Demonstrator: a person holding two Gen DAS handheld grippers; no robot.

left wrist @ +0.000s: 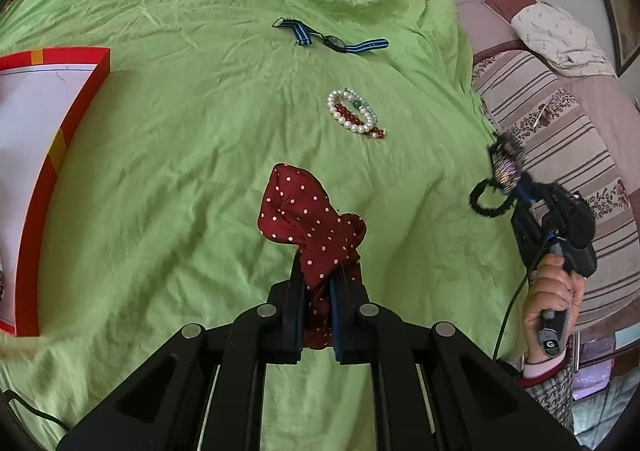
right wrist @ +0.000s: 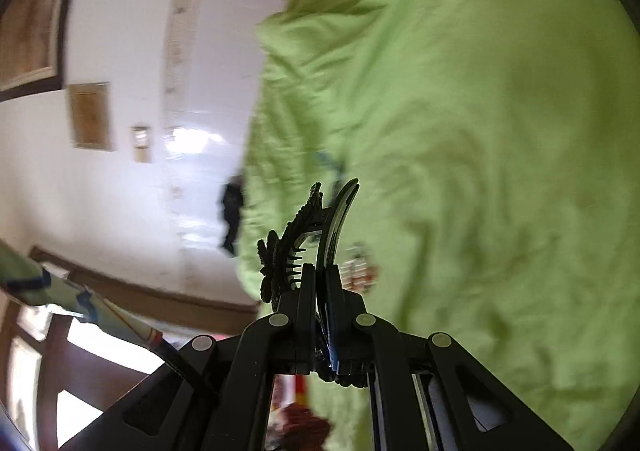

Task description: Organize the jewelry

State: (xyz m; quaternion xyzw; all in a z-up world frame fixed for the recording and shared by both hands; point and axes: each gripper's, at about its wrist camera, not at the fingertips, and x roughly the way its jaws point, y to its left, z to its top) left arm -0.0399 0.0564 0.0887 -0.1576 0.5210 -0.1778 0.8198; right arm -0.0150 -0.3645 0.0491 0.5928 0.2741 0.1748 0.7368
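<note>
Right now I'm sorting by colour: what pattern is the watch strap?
Blue and black stripes on the watch strap, clearest in the left wrist view.

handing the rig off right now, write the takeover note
Left tongs: shut on the red polka-dot scrunchie, held above the green sheet.
Right tongs: shut on the black hair clip, lifted off to the right.
On the sheet: the bead bracelets in a pile, the striped-strap watch beyond them.
Red-rimmed box sits at left.
Left to do: box both held pieces, then bracelets and watch.
</note>
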